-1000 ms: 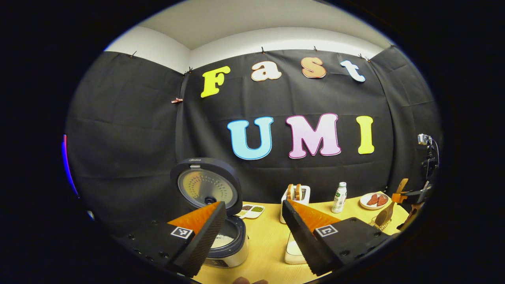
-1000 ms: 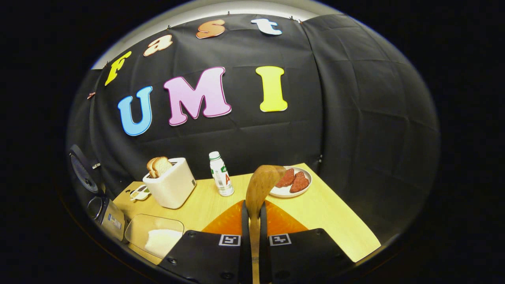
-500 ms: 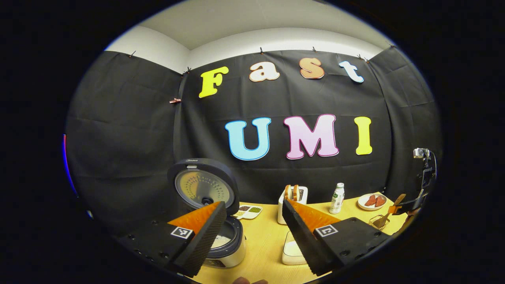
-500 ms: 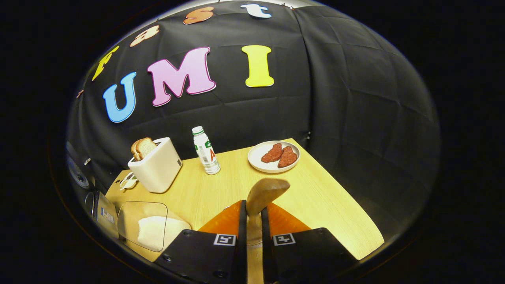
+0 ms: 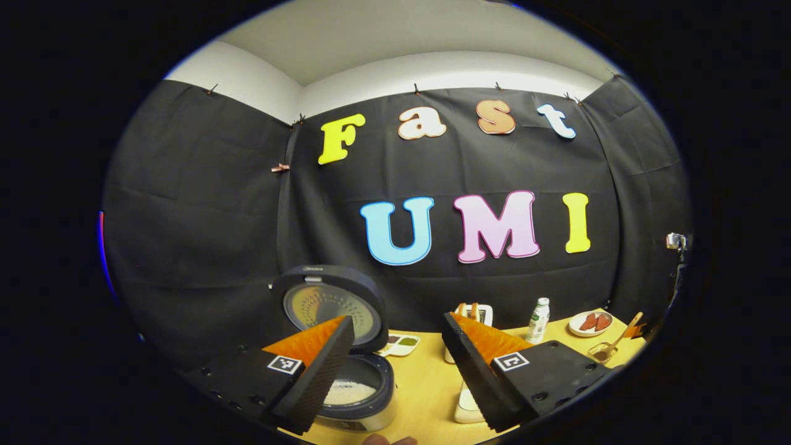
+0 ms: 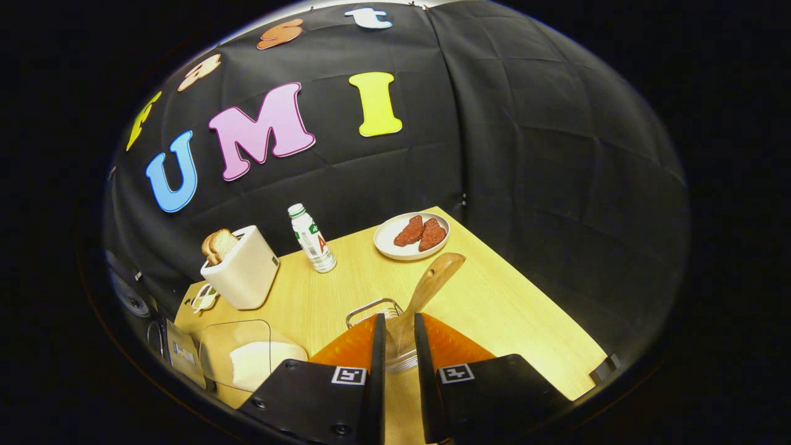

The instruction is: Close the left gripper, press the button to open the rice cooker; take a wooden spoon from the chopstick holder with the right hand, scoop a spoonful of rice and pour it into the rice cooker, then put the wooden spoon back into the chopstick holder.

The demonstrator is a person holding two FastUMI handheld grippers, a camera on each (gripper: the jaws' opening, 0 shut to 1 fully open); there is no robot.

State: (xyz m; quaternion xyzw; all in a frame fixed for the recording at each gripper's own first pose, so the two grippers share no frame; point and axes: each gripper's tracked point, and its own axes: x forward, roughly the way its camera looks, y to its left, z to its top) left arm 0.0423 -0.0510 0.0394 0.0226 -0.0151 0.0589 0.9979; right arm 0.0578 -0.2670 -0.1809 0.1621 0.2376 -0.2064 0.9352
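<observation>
The rice cooker (image 5: 364,402) stands with its lid (image 5: 327,306) up and white rice in the pot. My left gripper (image 5: 395,371) hangs wide open above and in front of it, holding nothing. The wooden spoon (image 6: 435,281) stands in the wire chopstick holder (image 6: 372,308), wide end up, leaning right. My right gripper (image 6: 398,364) sits just over the holder, its fingers slightly apart on either side of the spoon's shaft, not pressing it. A clear box of rice (image 6: 247,358) lies to the left. The left gripper view has the spoon (image 5: 612,346) and holder far right.
A white toaster (image 6: 241,275) with bread, a small bottle (image 6: 312,238) and a plate of red slices (image 6: 411,235) stand along the back of the wooden table (image 6: 513,321). A small dish of beans (image 5: 398,343) lies behind the cooker. The table's right edge is close to the holder.
My right gripper lowered the spoon into the holder, then its fingers parted and the spoon tipped to the right. My left gripper stayed open and drifted back slightly.
</observation>
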